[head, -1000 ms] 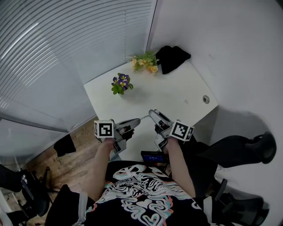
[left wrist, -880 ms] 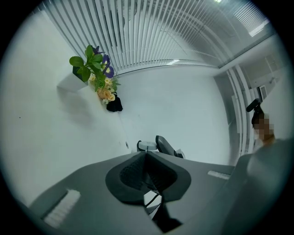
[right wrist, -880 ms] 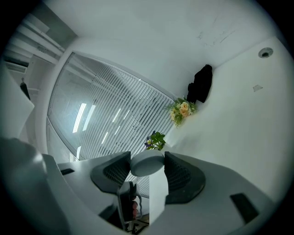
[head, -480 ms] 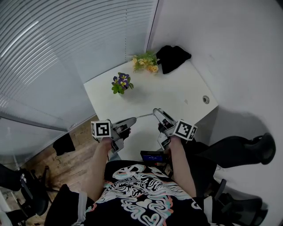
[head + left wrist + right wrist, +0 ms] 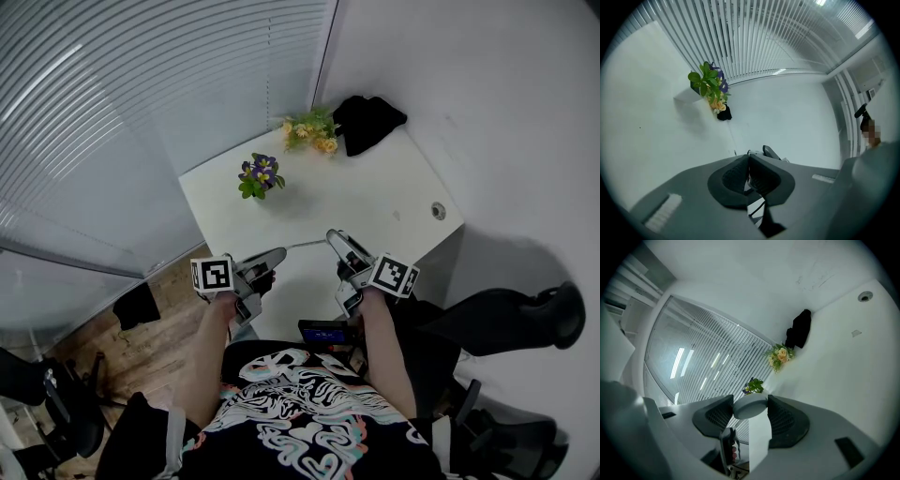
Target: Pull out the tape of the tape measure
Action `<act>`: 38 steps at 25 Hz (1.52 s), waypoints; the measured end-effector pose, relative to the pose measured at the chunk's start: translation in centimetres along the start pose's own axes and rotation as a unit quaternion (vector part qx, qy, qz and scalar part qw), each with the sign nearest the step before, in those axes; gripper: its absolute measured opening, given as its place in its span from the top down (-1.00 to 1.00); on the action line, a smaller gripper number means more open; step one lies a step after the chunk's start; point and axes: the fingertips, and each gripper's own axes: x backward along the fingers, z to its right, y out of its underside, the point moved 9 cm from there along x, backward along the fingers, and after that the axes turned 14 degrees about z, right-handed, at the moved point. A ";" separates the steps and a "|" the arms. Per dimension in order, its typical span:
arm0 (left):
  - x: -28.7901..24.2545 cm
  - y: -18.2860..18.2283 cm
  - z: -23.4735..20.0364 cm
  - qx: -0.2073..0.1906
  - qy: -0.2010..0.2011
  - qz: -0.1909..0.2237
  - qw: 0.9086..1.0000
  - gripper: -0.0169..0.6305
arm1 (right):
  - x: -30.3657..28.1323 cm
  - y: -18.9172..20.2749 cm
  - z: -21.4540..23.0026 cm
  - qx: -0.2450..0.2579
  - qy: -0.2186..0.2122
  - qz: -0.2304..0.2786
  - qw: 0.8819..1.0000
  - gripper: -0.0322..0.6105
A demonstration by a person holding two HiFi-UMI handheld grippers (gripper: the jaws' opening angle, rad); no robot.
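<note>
Over a white table, a person holds a tape measure drawn out between two hand-held grippers. The right gripper clamps the round tape measure case between its jaws. The left gripper, jaws pressed together, pinches the end of the tape. The strip spans the short gap between them, above the table's near edge. A purple-flowered plant, a yellow bouquet and a black cloth sit at the far end.

Tape stretches from left claw to tape measure in right claw
</note>
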 end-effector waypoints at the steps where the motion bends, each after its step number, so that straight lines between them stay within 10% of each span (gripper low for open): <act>1: 0.1 0.0 0.0 0.001 -0.001 0.001 1.000 0.94 | 0.0 0.0 0.0 0.000 0.001 0.001 1.000 0.18; 38: 3.3 -2.0 0.2 -0.004 -0.021 0.035 0.999 0.94 | -1.3 1.9 -1.0 0.003 -0.003 -0.001 1.000 0.19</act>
